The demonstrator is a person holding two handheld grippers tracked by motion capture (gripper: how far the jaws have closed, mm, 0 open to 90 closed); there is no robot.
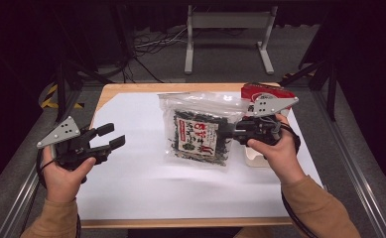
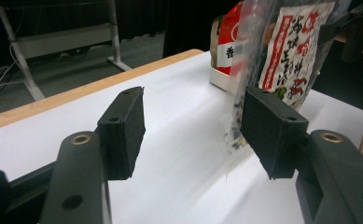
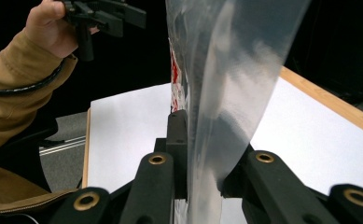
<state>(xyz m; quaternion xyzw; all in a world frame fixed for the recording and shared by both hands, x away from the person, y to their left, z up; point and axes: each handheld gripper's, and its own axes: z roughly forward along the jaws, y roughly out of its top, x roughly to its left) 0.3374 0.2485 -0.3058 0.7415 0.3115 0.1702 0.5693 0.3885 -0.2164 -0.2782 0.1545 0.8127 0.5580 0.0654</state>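
Bright white table, dark surround; glare on plastic bag (blurred close up).

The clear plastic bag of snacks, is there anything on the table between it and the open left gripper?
Nothing visible. Between the left gripper and the clear bag lies only bare white table cover. The right gripper is shut on the bag's far edge, and the red package sits beyond it.

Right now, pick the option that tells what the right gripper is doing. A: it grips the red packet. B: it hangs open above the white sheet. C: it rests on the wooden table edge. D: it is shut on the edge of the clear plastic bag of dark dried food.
D: the right gripper is clamped on the side edge of the clear plastic bag, whose film runs between its closed jaws in the right gripper view.
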